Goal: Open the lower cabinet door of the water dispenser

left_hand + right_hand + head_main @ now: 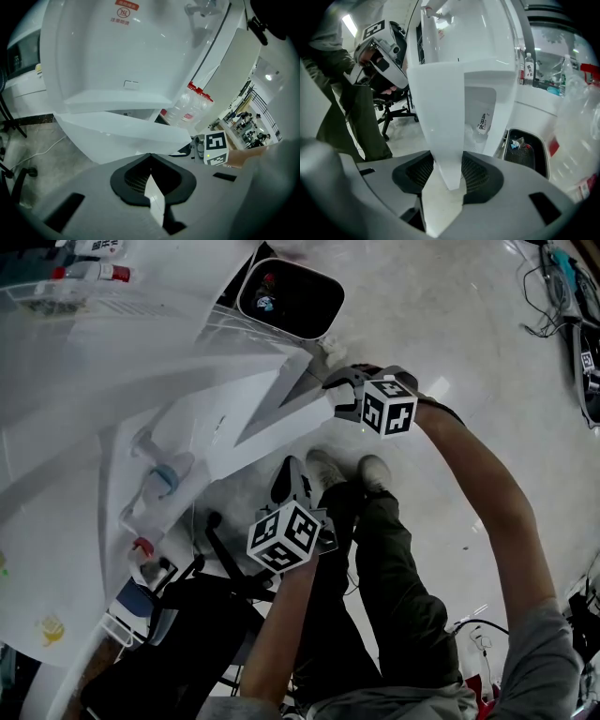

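Left hand-held gripper (289, 484) hangs by the person's legs; the right hand-held gripper (339, 388) meets the white lower cabinet door (272, 399), which stands ajar from the water dispenser (141, 390). Left gripper view: jaws together, empty. Right gripper view: jaws clamped on the door's edge.

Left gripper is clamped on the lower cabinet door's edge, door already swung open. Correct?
Wrong gripper. The right gripper is clamped on the lower cabinet door edge, as the right gripper view shows; the left gripper holds nothing, jaws together. The door is swung open.
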